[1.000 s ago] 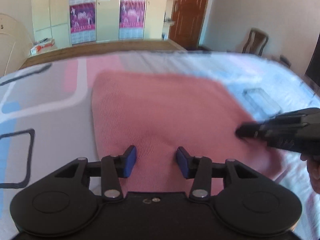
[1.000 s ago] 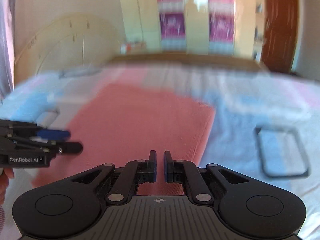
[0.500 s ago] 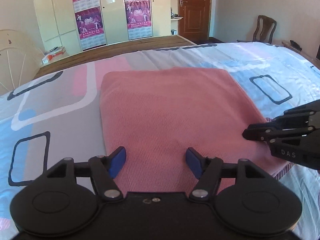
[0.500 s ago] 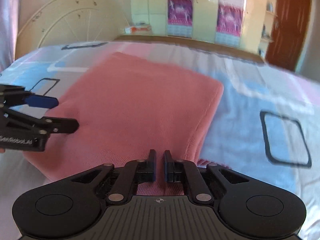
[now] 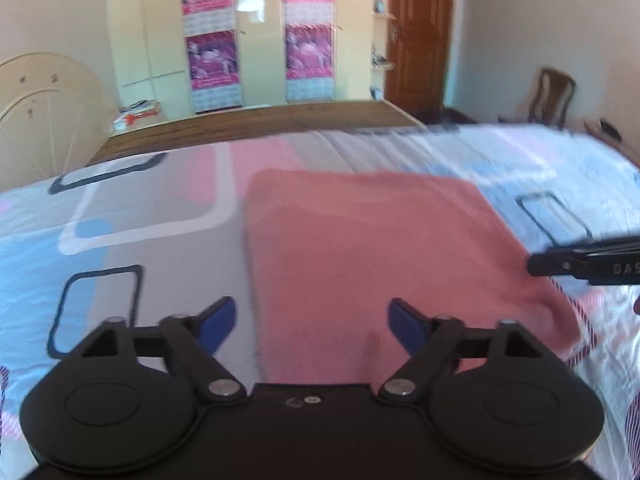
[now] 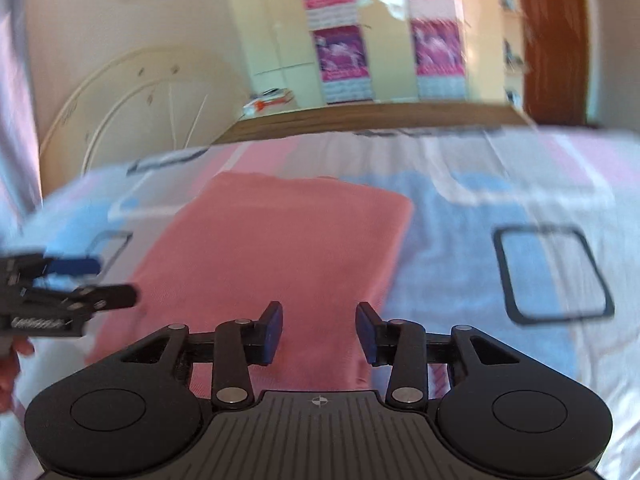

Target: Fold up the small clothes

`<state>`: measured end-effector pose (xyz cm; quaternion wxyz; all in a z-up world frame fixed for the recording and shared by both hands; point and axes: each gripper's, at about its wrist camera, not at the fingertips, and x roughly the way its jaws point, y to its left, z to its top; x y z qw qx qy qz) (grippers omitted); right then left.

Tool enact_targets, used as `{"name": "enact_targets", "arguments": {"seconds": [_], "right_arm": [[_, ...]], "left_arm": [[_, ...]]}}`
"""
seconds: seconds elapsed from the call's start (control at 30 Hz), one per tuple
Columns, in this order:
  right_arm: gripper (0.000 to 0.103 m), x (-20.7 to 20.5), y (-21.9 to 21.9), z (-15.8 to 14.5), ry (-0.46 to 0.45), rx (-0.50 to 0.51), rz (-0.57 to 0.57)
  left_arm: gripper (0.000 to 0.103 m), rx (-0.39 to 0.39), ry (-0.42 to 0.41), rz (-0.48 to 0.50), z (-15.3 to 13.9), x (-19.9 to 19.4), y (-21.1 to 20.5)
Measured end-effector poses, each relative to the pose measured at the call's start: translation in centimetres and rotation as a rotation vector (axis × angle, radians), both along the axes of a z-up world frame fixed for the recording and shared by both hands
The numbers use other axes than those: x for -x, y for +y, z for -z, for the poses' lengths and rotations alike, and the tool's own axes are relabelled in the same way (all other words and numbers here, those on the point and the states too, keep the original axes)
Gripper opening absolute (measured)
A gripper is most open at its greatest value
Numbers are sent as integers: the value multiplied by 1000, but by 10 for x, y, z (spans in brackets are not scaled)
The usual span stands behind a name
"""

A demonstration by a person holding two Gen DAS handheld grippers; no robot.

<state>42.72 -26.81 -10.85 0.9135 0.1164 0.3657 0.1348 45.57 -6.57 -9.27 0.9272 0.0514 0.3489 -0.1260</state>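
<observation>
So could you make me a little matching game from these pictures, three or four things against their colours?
Things:
1. folded cloth
2. door
3. finger pads of the right tool
4. wardrobe

Colours:
A. pale yellow
B. blue
C. salmon pink
D. reddish brown

Pairs: 1-C, 2-D, 3-B, 4-A

Bed (image 5: 160, 208) with patterned sheet; pink folded cloth (image 5: 372, 248) flat on it.
</observation>
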Motion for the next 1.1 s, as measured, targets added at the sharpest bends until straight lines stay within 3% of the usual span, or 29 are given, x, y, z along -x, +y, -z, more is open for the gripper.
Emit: {"name": "enact_targets", "arguments": {"seconds": [0.1, 0.17, 0.23, 0.33, 0.43, 0.6, 0.7, 0.77, 0.8, 0.83, 0.97, 1.1], "right_arm": [[41, -11, -34, 12, 113, -180, 61], [42, -19, -51, 22, 176, -306, 64], [51, -27, -63, 34, 237, -411, 67], [55, -35, -74, 48, 276, -471, 62], [55, -46, -78, 54, 296, -541, 25], [54, -73, -63, 56, 307, -541, -29], [54, -85, -51, 53, 304, -516, -47], [51, -86, -42, 48, 289, -462, -54], [32, -88, -35, 45, 280, -407, -50], [24, -86, -28, 41, 267, -327, -47], [18, -75, -7, 28, 211, -188, -42], [17, -62, 13, -1, 123, -88, -57]], "left_arm": [[89, 103, 55, -35, 3, -11, 24], [81, 200, 128, -35, 10, -23, 40], [79, 285, 208, -45, 21, -36, 53], [78, 371, 285, -41, 37, -49, 65], [82, 407, 321, -27, 48, -59, 64], [82, 494, 353, -42, 58, -77, 63], [77, 474, 360, -43, 56, -89, 52], [69, 418, 359, -43, 54, -94, 40], [66, 387, 350, -40, 52, -94, 34], [59, 351, 341, -35, 48, -94, 27], [33, 157, 239, 23, 24, -82, -2], [28, 106, 161, 75, 6, -66, -8]]}}
